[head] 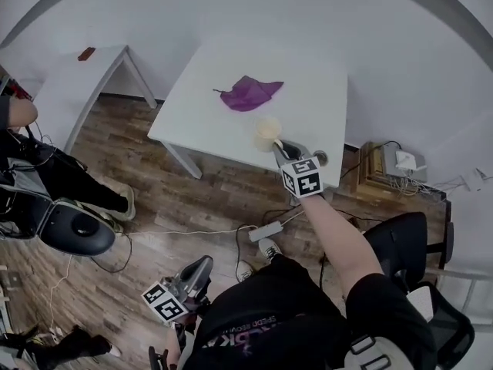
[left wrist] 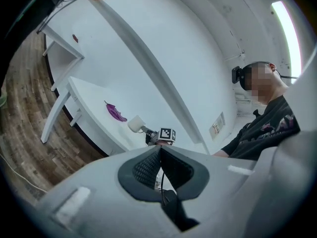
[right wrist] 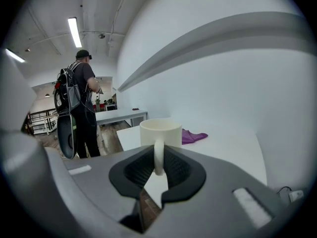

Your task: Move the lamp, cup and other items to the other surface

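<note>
A cream cup (right wrist: 160, 133) stands upright by the near edge of the white table (head: 308, 91); in the head view the cup (head: 267, 132) is just beyond my right gripper (head: 282, 149). That right gripper (right wrist: 158, 165) is shut on the cup's handle, which runs down between its dark pads. A purple cloth (head: 250, 93) lies crumpled farther back on the table. My left gripper (head: 199, 273) hangs low beside my leg over the floor, its jaws (left wrist: 158, 170) pressed together on nothing. From the left gripper view the cup (left wrist: 135, 124) and cloth (left wrist: 116, 112) are small and far.
A second white table (head: 81, 79) with a small dark object (head: 86, 53) stands at the left. A person with a backpack (right wrist: 74, 110) stands beside it. Cables and a power strip (head: 266, 230) lie on the wood floor; a black chair (head: 412, 260) is at my right.
</note>
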